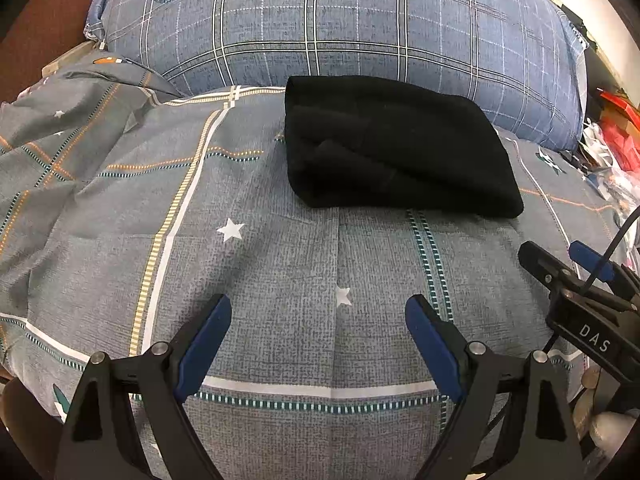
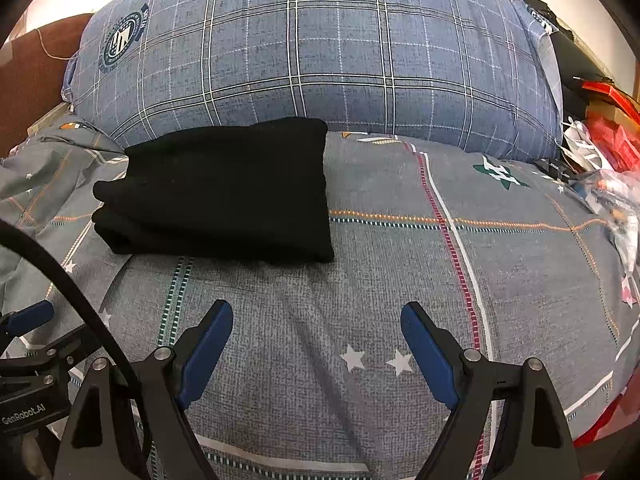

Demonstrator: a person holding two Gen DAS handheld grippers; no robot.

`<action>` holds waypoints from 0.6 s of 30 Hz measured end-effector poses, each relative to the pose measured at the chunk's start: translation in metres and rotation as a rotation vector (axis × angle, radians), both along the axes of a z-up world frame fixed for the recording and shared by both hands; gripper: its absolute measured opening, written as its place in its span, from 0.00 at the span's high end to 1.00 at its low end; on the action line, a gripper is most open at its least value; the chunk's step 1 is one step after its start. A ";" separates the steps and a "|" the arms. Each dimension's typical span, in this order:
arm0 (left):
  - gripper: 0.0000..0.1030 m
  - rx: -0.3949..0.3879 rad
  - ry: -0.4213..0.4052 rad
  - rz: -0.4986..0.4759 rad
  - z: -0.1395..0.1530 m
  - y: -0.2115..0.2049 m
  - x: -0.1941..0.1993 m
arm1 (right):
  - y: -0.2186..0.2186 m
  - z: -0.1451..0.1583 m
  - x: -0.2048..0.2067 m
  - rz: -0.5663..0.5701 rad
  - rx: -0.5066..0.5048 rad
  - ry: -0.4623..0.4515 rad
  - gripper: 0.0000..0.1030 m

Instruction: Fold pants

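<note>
The black pants (image 1: 394,148) lie folded into a compact thick rectangle on the grey patterned bedsheet (image 1: 260,264), just in front of the pillow. They also show in the right wrist view (image 2: 224,192), left of centre. My left gripper (image 1: 318,312) is open and empty, hovering over the sheet short of the pants. My right gripper (image 2: 316,320) is open and empty too, over the sheet to the right of the pants. The right gripper also shows at the right edge of the left wrist view (image 1: 564,264).
A large blue plaid pillow (image 1: 340,20) lies behind the pants. Red bags and clutter (image 2: 608,148) sit along the bed's right side. A black cable (image 2: 80,304) crosses the right wrist view at left, above the left gripper's body (image 2: 32,376). The sheet is rumpled at left (image 1: 48,152).
</note>
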State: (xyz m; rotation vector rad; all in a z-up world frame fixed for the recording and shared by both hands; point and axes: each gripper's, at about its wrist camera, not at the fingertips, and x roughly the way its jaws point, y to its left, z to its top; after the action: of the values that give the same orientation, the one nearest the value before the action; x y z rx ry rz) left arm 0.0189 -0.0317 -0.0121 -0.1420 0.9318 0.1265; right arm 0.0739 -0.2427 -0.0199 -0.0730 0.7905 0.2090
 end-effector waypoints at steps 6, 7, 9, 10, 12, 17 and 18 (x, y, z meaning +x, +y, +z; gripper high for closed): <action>0.15 0.006 -0.009 0.005 0.001 0.002 0.000 | 0.001 0.001 -0.001 0.004 0.000 -0.004 0.13; 0.15 0.009 -0.012 0.007 0.001 0.003 0.001 | 0.001 0.002 -0.001 0.004 0.000 -0.006 0.13; 0.15 0.023 -0.022 0.012 0.004 0.005 0.002 | 0.002 0.002 -0.002 0.008 0.000 -0.007 0.13; 0.15 0.026 -0.026 0.014 0.005 0.007 0.003 | 0.002 0.002 -0.002 0.009 0.002 -0.007 0.13; 0.14 0.033 -0.045 0.022 0.012 0.013 0.007 | 0.002 0.004 0.000 0.013 0.007 -0.008 0.13; 0.15 -0.085 -0.045 0.025 0.022 0.041 0.034 | -0.007 0.012 0.014 0.035 0.084 0.008 0.13; 0.15 -0.146 -0.030 0.016 0.023 0.050 0.047 | -0.010 0.015 0.021 0.035 0.117 0.016 0.13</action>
State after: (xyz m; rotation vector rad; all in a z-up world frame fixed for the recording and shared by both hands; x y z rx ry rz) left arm 0.0656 0.0181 0.0108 -0.2853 0.9095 0.0708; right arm 0.0951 -0.2531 -0.0053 0.0249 0.7920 0.2892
